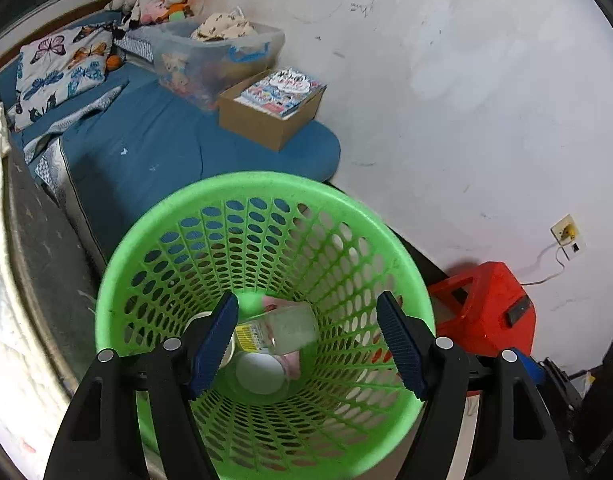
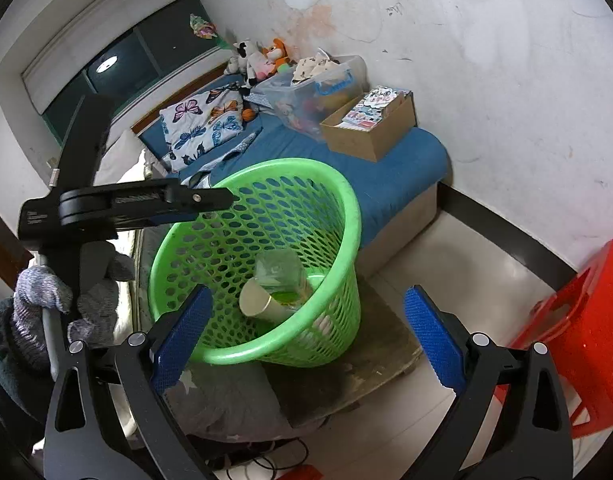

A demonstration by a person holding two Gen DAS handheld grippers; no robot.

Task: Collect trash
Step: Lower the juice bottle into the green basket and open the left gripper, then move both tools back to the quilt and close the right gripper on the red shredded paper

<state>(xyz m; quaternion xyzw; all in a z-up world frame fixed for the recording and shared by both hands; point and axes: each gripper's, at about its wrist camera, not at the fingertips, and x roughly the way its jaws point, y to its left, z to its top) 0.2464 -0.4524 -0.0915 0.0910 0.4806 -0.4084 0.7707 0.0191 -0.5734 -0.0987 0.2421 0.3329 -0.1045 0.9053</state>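
Observation:
A green perforated basket [image 1: 262,184] stands on the floor beside the bed, and my left gripper [image 1: 308,298] hangs open just above its mouth. Nothing is between the blue pads [image 1: 212,344]. At the basket's bottom lie a clear plastic bottle [image 1: 284,330] with a yellow label, a paper cup [image 1: 260,376] and a scrap of pink. In the right wrist view the basket [image 2: 348,208] holds the same bottle [image 2: 280,272] and cup [image 2: 258,300]. The left gripper [image 2: 226,200] reaches over the far rim there, held by a gloved hand [image 2: 46,296]. My right gripper [image 2: 310,290] is open and empty, short of the near rim.
A blue mattress [image 1: 146,140] carries a cardboard box of books [image 1: 266,120], a clear bin [image 1: 218,56], a butterfly pillow and soft toys. A red stool [image 2: 586,320] stands right of the basket. A grey mat [image 2: 346,380] lies under it. The wall has an outlet [image 1: 566,236].

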